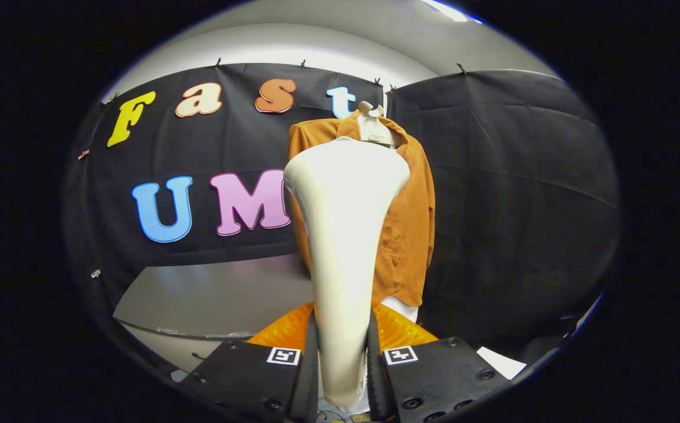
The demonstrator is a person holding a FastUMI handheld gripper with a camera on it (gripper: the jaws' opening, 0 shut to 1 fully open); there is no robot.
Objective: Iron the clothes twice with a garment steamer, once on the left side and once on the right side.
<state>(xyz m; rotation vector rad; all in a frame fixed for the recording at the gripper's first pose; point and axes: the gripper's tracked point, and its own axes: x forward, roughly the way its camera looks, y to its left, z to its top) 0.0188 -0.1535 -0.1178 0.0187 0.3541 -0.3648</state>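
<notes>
We hold our gripper (pixel 342 358) level and pointing forward, its two fingers (pixel 292 370) closed tight against the steamer (pixel 345 235) handle between them.

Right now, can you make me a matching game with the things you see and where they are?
Things:
1. white garment steamer
2. orange button-up shirt
3. white mannequin neck
4. gripper

Places:
A. sticking out of the shirt collar
B. hanging on the mannequin beyond the steamer
C. clamped on the steamer's handle
D. standing upright between the fingers

Pairs: 1-D, 2-B, 3-A, 4-C
</notes>
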